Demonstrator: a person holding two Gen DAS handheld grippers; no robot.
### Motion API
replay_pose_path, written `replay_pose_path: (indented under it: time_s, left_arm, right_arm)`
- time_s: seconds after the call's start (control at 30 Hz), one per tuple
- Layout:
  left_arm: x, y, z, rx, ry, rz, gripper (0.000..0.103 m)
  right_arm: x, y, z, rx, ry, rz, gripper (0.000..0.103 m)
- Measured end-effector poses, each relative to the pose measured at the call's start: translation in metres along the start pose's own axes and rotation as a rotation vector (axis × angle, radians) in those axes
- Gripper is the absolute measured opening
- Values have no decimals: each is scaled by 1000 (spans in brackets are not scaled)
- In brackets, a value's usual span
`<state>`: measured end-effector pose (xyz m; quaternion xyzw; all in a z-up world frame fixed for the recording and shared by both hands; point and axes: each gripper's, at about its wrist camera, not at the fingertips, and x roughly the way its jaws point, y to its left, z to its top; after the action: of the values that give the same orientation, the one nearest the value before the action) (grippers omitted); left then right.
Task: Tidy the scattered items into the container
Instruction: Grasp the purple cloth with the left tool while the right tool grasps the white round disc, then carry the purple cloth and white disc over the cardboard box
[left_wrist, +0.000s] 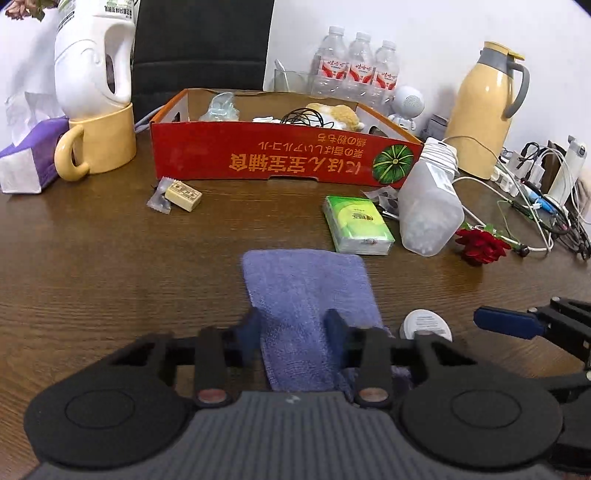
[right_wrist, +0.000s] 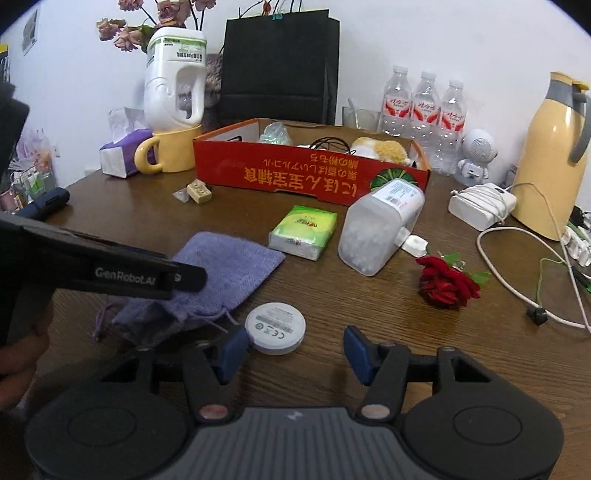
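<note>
A purple cloth pouch (left_wrist: 306, 280) lies on the wooden table, and my left gripper (left_wrist: 293, 325) is shut on its near end, with cloth bunched between both pads. A white round disc (right_wrist: 275, 328) sits just right of the pouch. My right gripper (right_wrist: 295, 350) is open, its left fingertip at the disc's near edge and its right one well clear. The red cardboard box (left_wrist: 258, 155) stands behind and holds a plush toy, cables and a wrapped item. A green tissue pack (right_wrist: 304, 230), a tipped translucent jar (right_wrist: 376, 232), a red rose (right_wrist: 447, 282) and a beige block (right_wrist: 199, 192) lie scattered.
A yellow mug (left_wrist: 99, 144) holding a white jug and a purple tissue box (left_wrist: 26, 158) stand at the back left. Water bottles (right_wrist: 424, 107), a yellow thermos (right_wrist: 554, 155), a white charger (right_wrist: 480, 201) and tangled cables fill the right side. A black bag (right_wrist: 280, 62) stands behind the box.
</note>
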<state>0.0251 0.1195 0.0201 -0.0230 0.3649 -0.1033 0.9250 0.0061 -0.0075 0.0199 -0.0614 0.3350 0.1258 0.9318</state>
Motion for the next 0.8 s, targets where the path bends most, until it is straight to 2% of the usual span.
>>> replay_pose_path:
  time_s: [0.1, 0.17, 0.27, 0.47, 0.57, 0.8]
  left_arm:
    - [-9, 2, 1, -6, -18, 10, 14]
    - [-17, 3, 0, -5, -42, 25, 12]
    - [-29, 5, 1, 16, -80, 58, 11]
    - [-54, 11, 1, 20, -135, 93, 8]
    - [-77, 11, 0, 7, -195, 103, 7]
    - [-120, -4, -14, 24, -386, 125, 8]
  right_arm:
    - [5, 2, 3, -14, 0, 4, 53]
    - [8, 4, 5, -19, -1, 10, 52]
    - [15, 9, 8, -36, 19, 14, 38]
    - [13, 10, 7, -22, 6, 3, 38]
    - [-3, 7, 12, 12, -40, -5, 38]
    - [-71, 7, 18, 57, -266, -32, 38]
